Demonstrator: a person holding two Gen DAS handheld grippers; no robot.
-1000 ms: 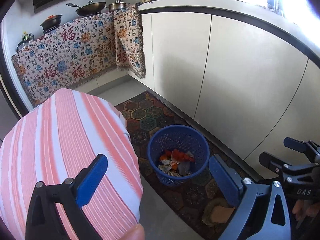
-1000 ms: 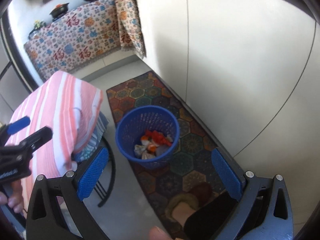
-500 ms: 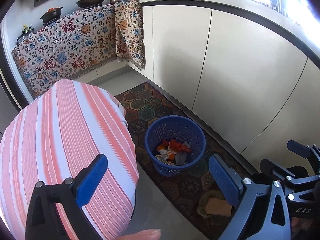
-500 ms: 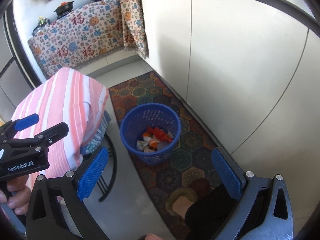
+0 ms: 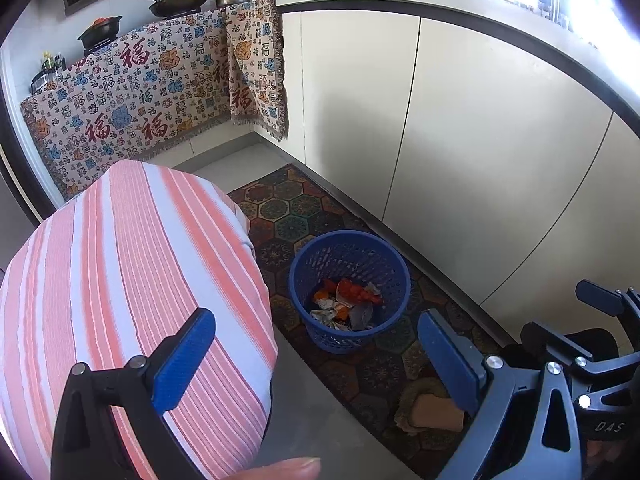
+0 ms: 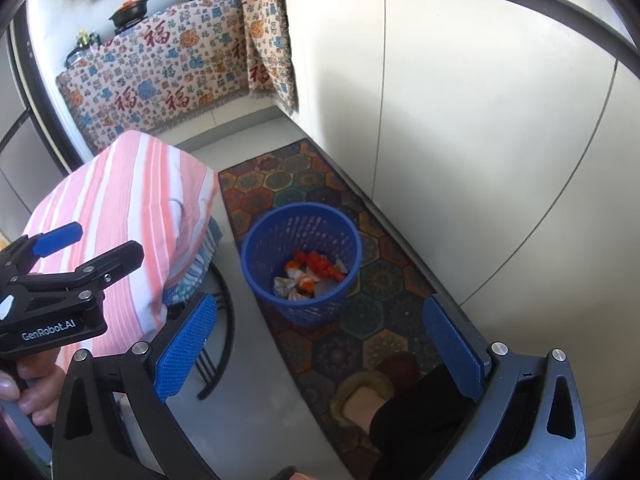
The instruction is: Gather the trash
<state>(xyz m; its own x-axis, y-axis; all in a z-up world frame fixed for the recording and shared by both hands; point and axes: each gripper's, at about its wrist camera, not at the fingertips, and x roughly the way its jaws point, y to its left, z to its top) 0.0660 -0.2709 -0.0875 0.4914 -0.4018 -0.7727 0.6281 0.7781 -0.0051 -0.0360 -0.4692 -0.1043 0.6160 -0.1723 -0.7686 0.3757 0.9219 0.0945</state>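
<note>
A blue mesh waste basket (image 5: 385,268) (image 6: 280,232) stands on a patterned rug and holds red, orange and grey scraps of trash (image 5: 346,302) (image 6: 310,274). My left gripper (image 5: 316,358) is open and empty, well above and nearer than the basket, its left finger over a striped cloth. My right gripper (image 6: 320,344) is open and empty too, high above the floor with the basket just beyond its fingers. The left gripper also shows at the left edge of the right wrist view, held by a hand (image 6: 24,388).
A pink-and-white striped cloth (image 5: 120,292) (image 6: 124,216) covers a stool or small table left of the basket. White cabinet doors (image 5: 480,140) run along the right. A foot in a slipper (image 6: 368,400) rests on the hexagon-patterned rug (image 6: 280,184). A patterned curtain (image 5: 140,92) hangs below the stove.
Both views have risen and pulled back a little; the basket sits lower and smaller between the fingers. Both grippers stay open and empty.
</note>
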